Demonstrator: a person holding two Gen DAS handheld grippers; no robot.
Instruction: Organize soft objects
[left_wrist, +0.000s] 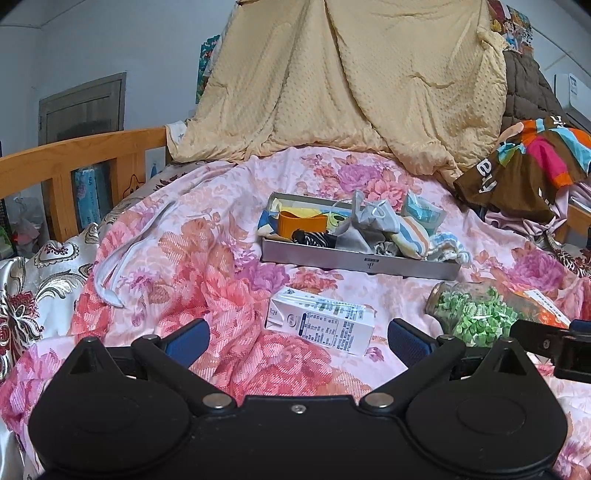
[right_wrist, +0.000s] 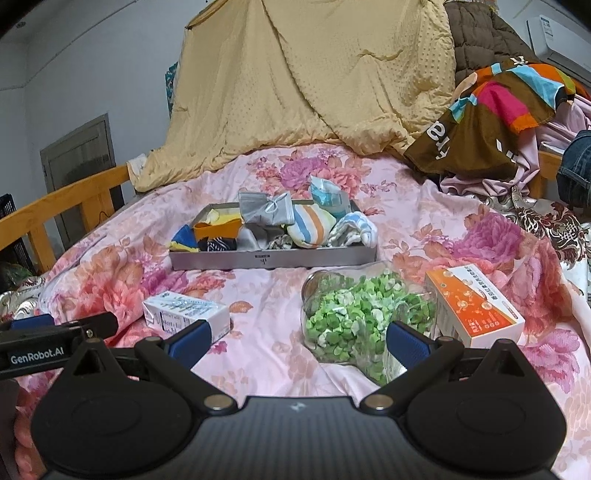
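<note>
A grey metal tray (left_wrist: 360, 263) (right_wrist: 273, 259) sits on the floral bedspread, filled with soft things: striped socks (left_wrist: 413, 232) (right_wrist: 312, 227), a grey face mask (left_wrist: 373, 218) (right_wrist: 266, 210), a blue mask (right_wrist: 327, 194) and an orange cloth (left_wrist: 303, 223) (right_wrist: 218, 227). A thin white cloth strip (left_wrist: 114, 266) lies on the bedspread left of the tray. My left gripper (left_wrist: 297, 338) is open and empty, just short of a white milk carton (left_wrist: 321, 321). My right gripper (right_wrist: 295, 341) is open and empty, near a glass jar (right_wrist: 354, 321).
The jar of green pieces (left_wrist: 476, 314) lies on its side beside an orange-white box (right_wrist: 476, 306). The milk carton also shows in the right wrist view (right_wrist: 188, 314). A yellow quilt (left_wrist: 351, 81) hangs behind. A colourful garment (left_wrist: 524, 162) lies at right, a wooden bed rail (left_wrist: 74, 155) at left.
</note>
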